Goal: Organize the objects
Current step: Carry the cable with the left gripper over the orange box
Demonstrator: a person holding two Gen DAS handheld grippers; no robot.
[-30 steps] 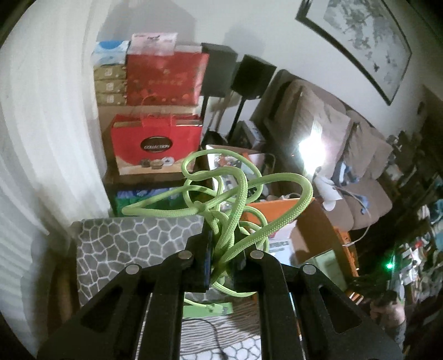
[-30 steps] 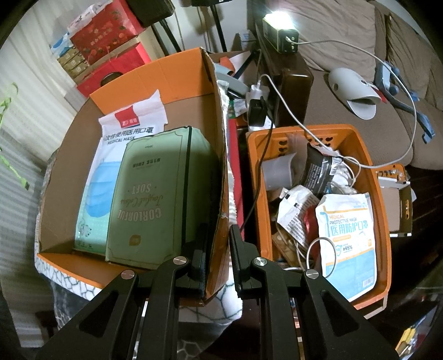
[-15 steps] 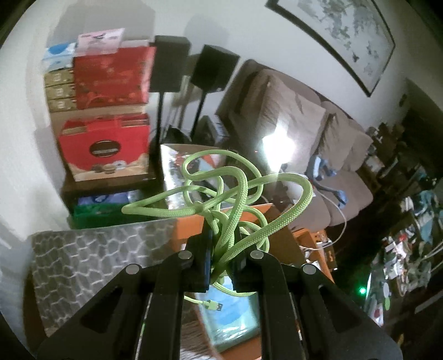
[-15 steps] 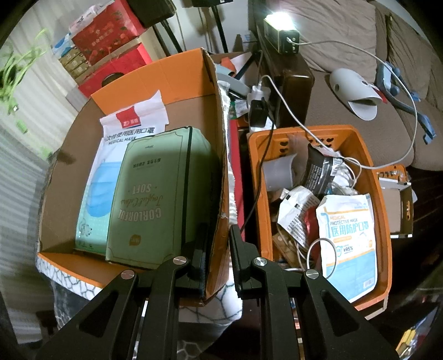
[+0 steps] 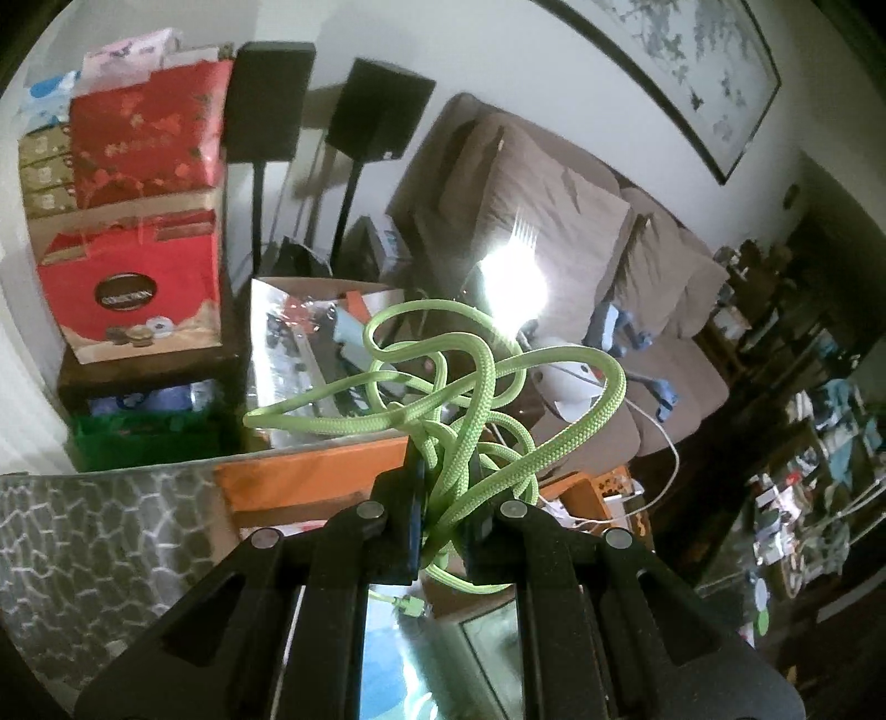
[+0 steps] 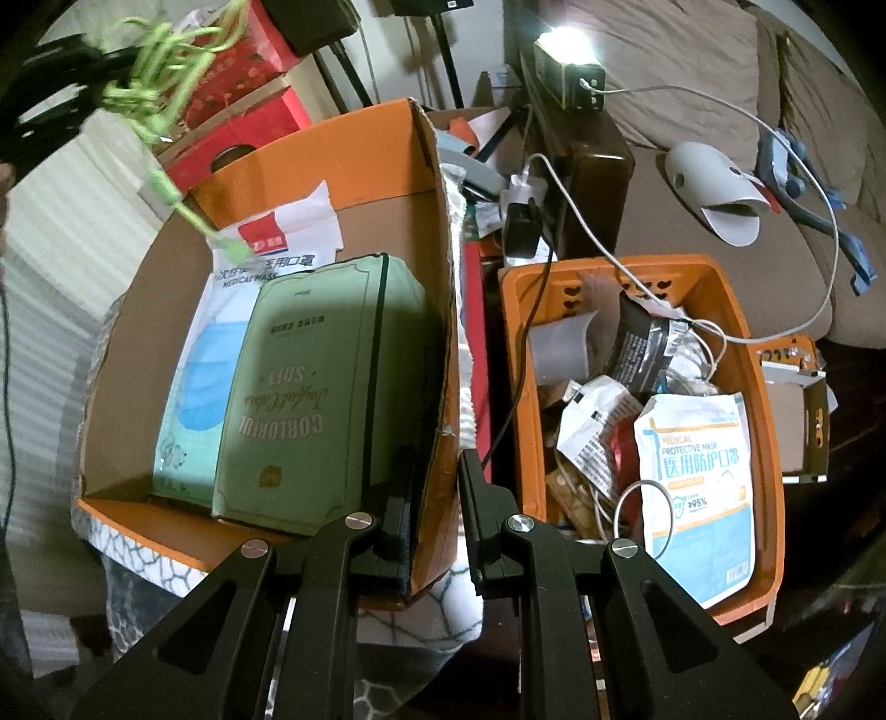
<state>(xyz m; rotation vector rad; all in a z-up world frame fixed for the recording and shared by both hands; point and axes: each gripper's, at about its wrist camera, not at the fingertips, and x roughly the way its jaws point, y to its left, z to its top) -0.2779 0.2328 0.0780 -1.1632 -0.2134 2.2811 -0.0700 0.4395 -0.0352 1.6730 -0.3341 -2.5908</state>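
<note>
Dangling in loose loops, a bright green braided cable [image 5: 476, 387] is pinched between the nearly closed jaws of the left gripper [image 5: 443, 520], its strands bunched where the black fingers [image 5: 407, 498] press on them and the rest springing up and forward in a tangle. One end with a small green plug [image 5: 411, 605] hangs just under the fingers. From the right wrist view the same cable [image 6: 160, 72] shows blurred at the upper left, held in the air over the far left corner of the cardboard box [image 6: 310, 160], with a thin tail reaching down towards a white medical mask packet [image 6: 266, 260] lying inside. Beside that packet in the box lies a green tissue pack [image 6: 326, 387] printed with the word SOFT. The right gripper [image 6: 434, 498] is pressed almost together on the box's right wall, one finger inside and one outside, pinching the cardboard edge. Just to the right of the box stands an orange plastic basket [image 6: 769, 443] holding crumpled wrappers, white cords and another mask packet [image 6: 703, 487]. Beyond them are a brown sofa [image 5: 581, 232], stacked red gift boxes [image 5: 138, 221] and a bright lamp [image 6: 565, 44].
</note>
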